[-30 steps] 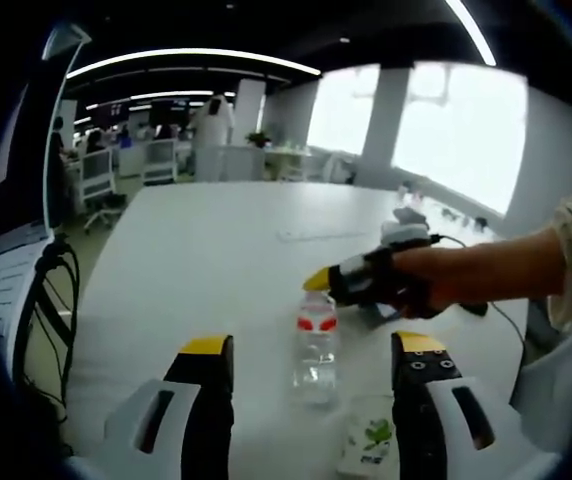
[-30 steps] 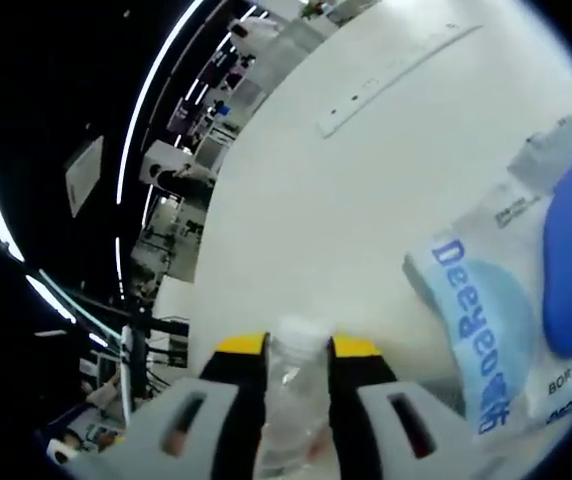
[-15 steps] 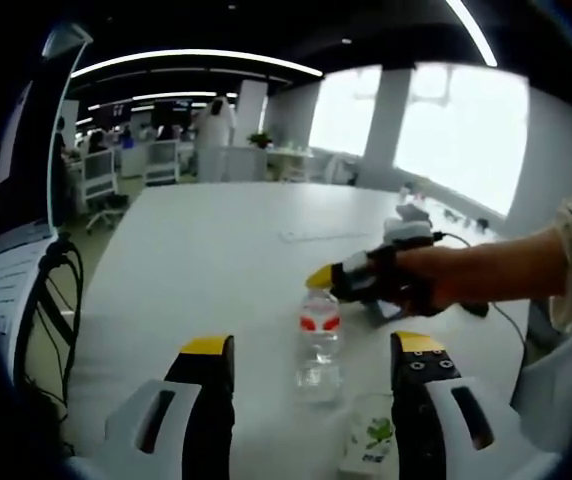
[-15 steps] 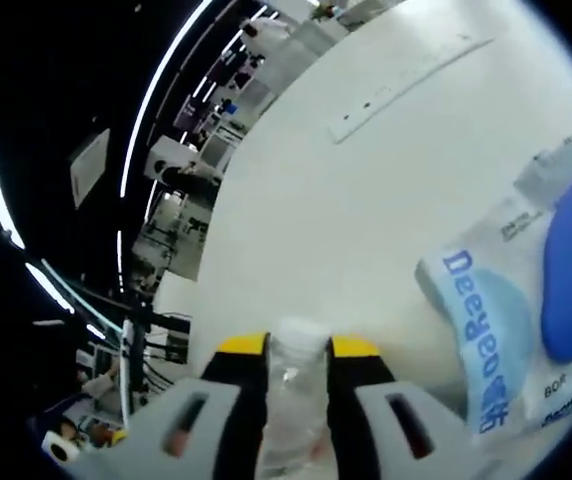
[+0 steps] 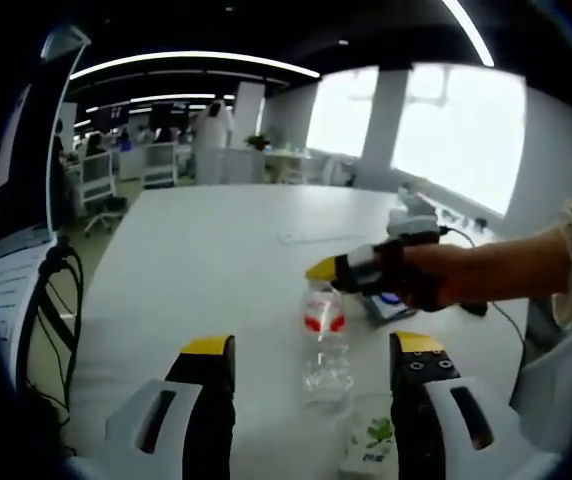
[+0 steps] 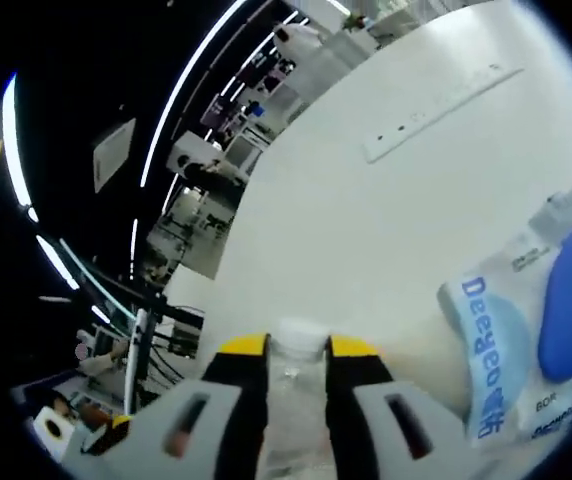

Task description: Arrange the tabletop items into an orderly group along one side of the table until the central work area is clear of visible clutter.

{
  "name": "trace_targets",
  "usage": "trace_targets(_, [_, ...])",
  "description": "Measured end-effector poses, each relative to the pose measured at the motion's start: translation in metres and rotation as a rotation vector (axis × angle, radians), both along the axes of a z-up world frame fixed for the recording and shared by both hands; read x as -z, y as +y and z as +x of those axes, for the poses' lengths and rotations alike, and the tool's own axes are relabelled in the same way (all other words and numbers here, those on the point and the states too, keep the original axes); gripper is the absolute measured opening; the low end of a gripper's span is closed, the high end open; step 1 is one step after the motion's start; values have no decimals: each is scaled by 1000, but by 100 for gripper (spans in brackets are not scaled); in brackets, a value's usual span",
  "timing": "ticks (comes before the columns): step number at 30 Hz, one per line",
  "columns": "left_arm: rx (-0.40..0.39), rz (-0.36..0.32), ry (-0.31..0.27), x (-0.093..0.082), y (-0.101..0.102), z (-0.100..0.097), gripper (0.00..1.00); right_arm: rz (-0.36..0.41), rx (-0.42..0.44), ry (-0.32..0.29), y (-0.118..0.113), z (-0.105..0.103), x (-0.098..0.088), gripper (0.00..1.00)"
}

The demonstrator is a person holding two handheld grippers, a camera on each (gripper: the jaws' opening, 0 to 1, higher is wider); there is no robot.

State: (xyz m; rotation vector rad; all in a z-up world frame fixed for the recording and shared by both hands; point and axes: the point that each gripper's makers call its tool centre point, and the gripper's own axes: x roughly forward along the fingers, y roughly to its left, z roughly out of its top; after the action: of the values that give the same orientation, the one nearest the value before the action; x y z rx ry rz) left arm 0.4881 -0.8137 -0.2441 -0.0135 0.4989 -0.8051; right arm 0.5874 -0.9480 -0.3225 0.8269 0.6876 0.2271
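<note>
Right gripper (image 6: 297,352) clamped on bottle (image 5: 323,340) (left gripper (image 5: 306,350) apart), tissue pack (image 5: 370,440) beside.

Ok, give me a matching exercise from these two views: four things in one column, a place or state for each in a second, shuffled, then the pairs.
Things:
1. water bottle
2. right gripper
3. left gripper
4. blue-and-white packet

Places or states:
A. jaws apart, nothing between them gripped
B. lying flat on the white table, right of the bottle in the right gripper view
C. standing upright, red label, held near its cap
D. jaws closed on the bottle's top

Pairs: 1-C, 2-D, 3-A, 4-B
</note>
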Motion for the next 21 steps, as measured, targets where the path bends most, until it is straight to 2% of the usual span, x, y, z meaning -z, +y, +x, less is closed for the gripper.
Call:
trace_targets(14, [35,-15,-12,-3,-8,6,59,-54,-89,-123,10,1,-26,17])
trace_targets(21, [104,-33,-2,3,-20,15,58,-63,-125,-174,15,1,-35,17])
